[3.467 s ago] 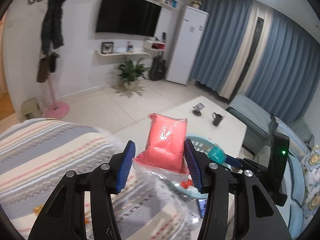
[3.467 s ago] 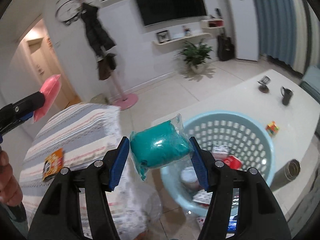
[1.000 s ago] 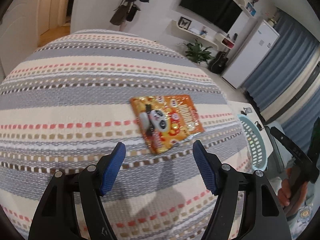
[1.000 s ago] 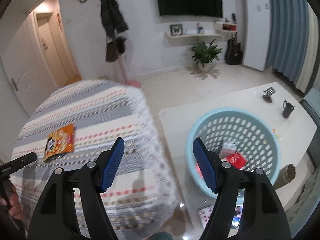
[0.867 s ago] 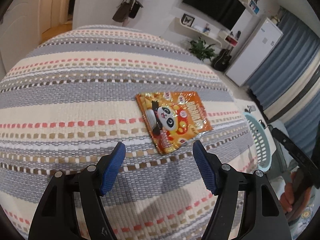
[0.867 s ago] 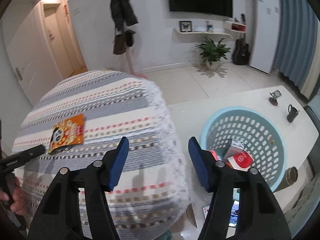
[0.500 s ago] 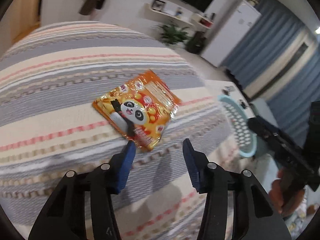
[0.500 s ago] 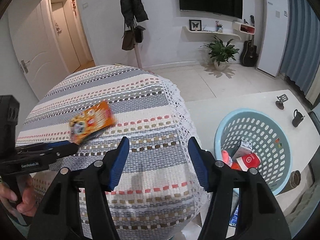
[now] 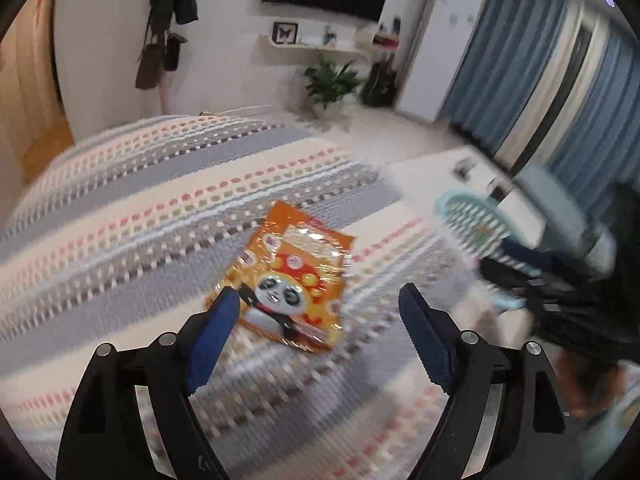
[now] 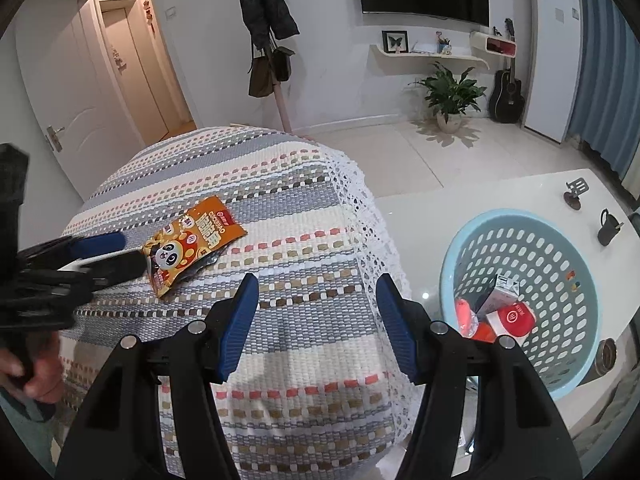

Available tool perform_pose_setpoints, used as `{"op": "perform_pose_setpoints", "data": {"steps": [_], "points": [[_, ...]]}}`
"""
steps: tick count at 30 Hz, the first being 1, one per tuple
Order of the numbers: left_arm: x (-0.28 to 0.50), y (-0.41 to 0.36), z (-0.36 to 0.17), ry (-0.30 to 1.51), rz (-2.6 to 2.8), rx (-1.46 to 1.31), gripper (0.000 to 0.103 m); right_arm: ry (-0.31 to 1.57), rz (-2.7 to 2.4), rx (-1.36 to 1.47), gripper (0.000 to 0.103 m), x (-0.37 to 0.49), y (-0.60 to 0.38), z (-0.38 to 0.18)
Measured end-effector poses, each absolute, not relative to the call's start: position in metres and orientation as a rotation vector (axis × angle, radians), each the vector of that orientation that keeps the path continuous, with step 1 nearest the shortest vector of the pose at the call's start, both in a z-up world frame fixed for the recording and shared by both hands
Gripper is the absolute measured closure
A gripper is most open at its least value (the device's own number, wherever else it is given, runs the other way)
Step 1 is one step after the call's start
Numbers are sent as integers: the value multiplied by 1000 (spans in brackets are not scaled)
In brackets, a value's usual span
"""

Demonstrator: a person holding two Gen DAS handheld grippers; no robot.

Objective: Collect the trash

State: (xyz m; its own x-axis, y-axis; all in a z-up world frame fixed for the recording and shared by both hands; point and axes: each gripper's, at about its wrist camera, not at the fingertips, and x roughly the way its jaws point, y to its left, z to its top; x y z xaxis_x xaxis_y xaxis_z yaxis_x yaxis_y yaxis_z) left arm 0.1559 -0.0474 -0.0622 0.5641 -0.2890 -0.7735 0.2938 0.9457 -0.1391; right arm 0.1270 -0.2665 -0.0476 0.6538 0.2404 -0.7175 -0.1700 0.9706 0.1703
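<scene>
An orange snack packet with a panda lies flat on the striped tablecloth. My left gripper hovers over the packet's near end, its jaws opening. The left pad is by the packet's corner and the right pad is well clear, so nothing is gripped. From the right wrist view the left gripper is at the left, its tips at the edge of the packet. My right gripper stands open and empty over the cloth, between the packet and the light blue basket.
The basket stands on a white low table right of the cloth's lace edge and holds red and pink packets and a small carton. A black mug, a small stand and a can sit nearby. A person's hand holds the left gripper.
The pink and teal packets held earlier are gone from both grippers. The left gripper has swung to the panda packet, rolled, narrowed, then widened again. The right gripper has drifted over the cloth.
</scene>
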Motion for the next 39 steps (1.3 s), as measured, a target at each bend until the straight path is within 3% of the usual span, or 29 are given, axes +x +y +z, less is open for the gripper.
{"op": "perform_pose_setpoints", "data": {"steps": [21,26,29,30,34,39], "points": [[170,-59,-98,958,-382,177,18,869,216,113,46,143,-278,-67],[171,-56,-96,935,-330,204,35,882,214,122,46,146,-279,-71],[171,-51,-89,922,-357,147,68,880,212,117,46,146,-278,-71],[173,-51,-87,923,-374,119,88,880,212,117,46,146,-277,-71],[179,-53,-88,921,-367,102,100,871,211,109,46,145,-277,-68],[173,-51,-78,891,-393,39,102,865,207,124,46,144,-282,-66]]}}
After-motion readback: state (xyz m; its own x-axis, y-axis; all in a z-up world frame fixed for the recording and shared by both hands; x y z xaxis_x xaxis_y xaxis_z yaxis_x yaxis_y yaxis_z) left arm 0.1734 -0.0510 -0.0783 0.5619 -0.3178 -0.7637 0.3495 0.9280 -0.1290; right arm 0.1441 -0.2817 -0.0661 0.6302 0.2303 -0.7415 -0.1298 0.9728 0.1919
